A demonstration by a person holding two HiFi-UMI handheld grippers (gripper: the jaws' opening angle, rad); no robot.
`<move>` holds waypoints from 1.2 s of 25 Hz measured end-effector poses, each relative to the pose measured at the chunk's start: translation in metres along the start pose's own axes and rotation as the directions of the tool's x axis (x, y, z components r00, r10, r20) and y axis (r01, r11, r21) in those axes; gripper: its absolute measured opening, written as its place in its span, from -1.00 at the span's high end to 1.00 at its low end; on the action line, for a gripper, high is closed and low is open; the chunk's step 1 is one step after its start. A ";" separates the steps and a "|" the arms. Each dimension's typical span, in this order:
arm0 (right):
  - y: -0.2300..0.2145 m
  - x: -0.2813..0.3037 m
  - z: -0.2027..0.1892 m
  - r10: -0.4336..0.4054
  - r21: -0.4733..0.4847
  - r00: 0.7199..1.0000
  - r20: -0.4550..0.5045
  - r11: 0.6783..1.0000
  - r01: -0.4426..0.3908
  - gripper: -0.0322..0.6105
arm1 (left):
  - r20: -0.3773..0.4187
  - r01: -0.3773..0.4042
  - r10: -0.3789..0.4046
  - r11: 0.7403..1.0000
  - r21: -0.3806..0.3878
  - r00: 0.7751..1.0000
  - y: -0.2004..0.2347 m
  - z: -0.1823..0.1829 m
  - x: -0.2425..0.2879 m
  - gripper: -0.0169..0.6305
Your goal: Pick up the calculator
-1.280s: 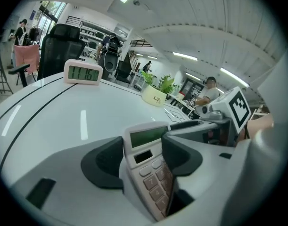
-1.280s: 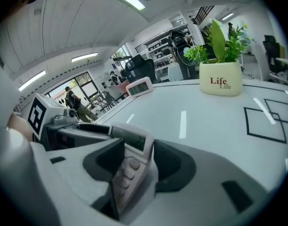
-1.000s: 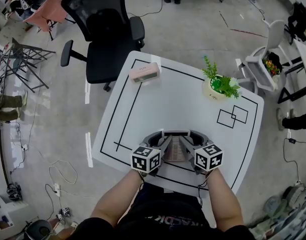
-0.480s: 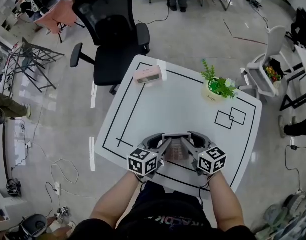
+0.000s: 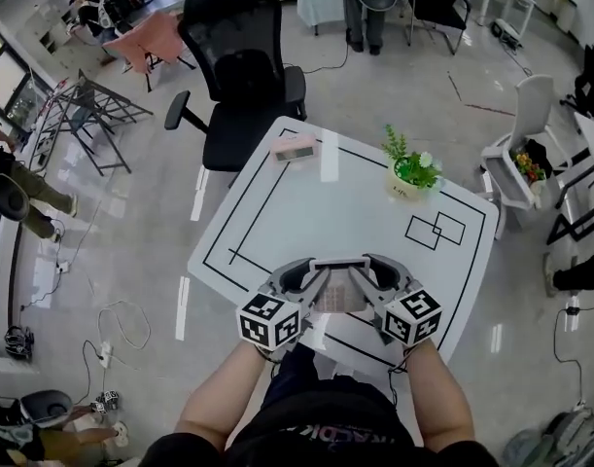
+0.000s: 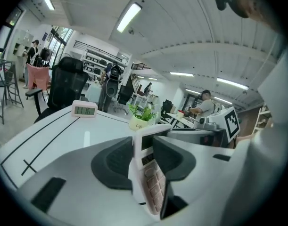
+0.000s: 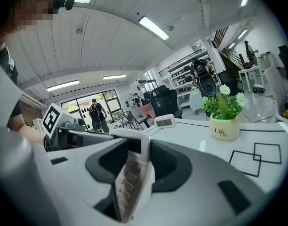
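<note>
A pale pink calculator (image 5: 340, 288) hangs above the near part of the white table (image 5: 316, 197), held from both sides. My left gripper (image 5: 319, 280) is shut on its left edge and my right gripper (image 5: 366, 280) on its right edge. In the left gripper view the calculator (image 6: 151, 173) stands on edge between the dark jaws, keys facing right. The right gripper view shows the calculator (image 7: 132, 173) the same way, pinched at its edge. Both pairs of jaws have closed a little further on it within the last second.
A pink digital clock (image 5: 295, 148) sits at the table's far edge, a potted plant (image 5: 408, 173) at the far right. Black tape lines mark the top. A black office chair (image 5: 243, 66) stands beyond the table, a white chair (image 5: 515, 154) to the right.
Both grippers have risen together with the calculator held between them, off the table. The table now looks smaller and farther below.
</note>
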State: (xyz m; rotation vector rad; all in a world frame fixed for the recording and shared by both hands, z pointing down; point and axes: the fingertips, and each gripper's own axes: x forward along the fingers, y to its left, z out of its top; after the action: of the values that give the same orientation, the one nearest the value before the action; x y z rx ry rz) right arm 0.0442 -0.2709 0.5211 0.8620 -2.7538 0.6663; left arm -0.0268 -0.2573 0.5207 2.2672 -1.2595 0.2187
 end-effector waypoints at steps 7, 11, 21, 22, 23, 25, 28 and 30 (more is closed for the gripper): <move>0.053 -0.029 0.013 0.106 -0.048 0.994 0.038 0.993 -0.104 0.44 | 0.082 -0.110 0.107 0.993 0.036 0.991 -0.033 0.007 -0.060 0.53; 0.080 -0.032 0.008 0.143 -0.045 0.989 0.039 0.989 -0.141 0.44 | 0.091 -0.148 0.143 0.988 0.043 0.985 -0.037 0.003 -0.088 0.53; 0.127 -0.028 -0.012 0.097 -0.005 0.993 0.073 0.995 -0.097 0.44 | 0.070 -0.109 0.103 0.991 0.080 0.992 -0.028 -0.012 -0.133 0.53; 0.132 -0.028 -0.015 0.081 -0.002 0.994 0.076 0.997 -0.081 0.44 | 0.067 -0.093 0.088 0.992 0.084 0.994 -0.026 -0.015 -0.138 0.53; 0.138 -0.028 -0.017 0.063 0.001 0.995 0.078 0.998 -0.063 0.44 | 0.063 -0.076 0.070 0.993 0.089 0.996 -0.025 -0.017 -0.143 0.53; 0.151 -0.029 -0.025 0.020 0.007 0.997 0.081 1.000 -0.020 0.44 | 0.052 -0.033 0.028 0.995 0.092 0.998 -0.023 -0.024 -0.153 0.53; 0.175 -0.034 -0.036 -0.058 0.017 0.994 0.092 0.998 0.057 0.44 | 0.032 0.042 -0.045 0.994 0.102 0.998 -0.022 -0.034 -0.173 0.53; 0.193 -0.042 -0.044 -0.112 0.024 0.988 0.105 0.994 0.110 0.44 | 0.021 0.094 -0.098 0.989 0.116 0.995 -0.026 -0.041 -0.188 0.53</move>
State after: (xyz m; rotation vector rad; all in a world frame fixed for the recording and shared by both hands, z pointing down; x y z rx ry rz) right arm -0.0313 -0.0885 0.4777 1.0753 -2.7705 0.6441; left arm -0.1043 -0.0856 0.4739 2.4298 -1.1746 0.2324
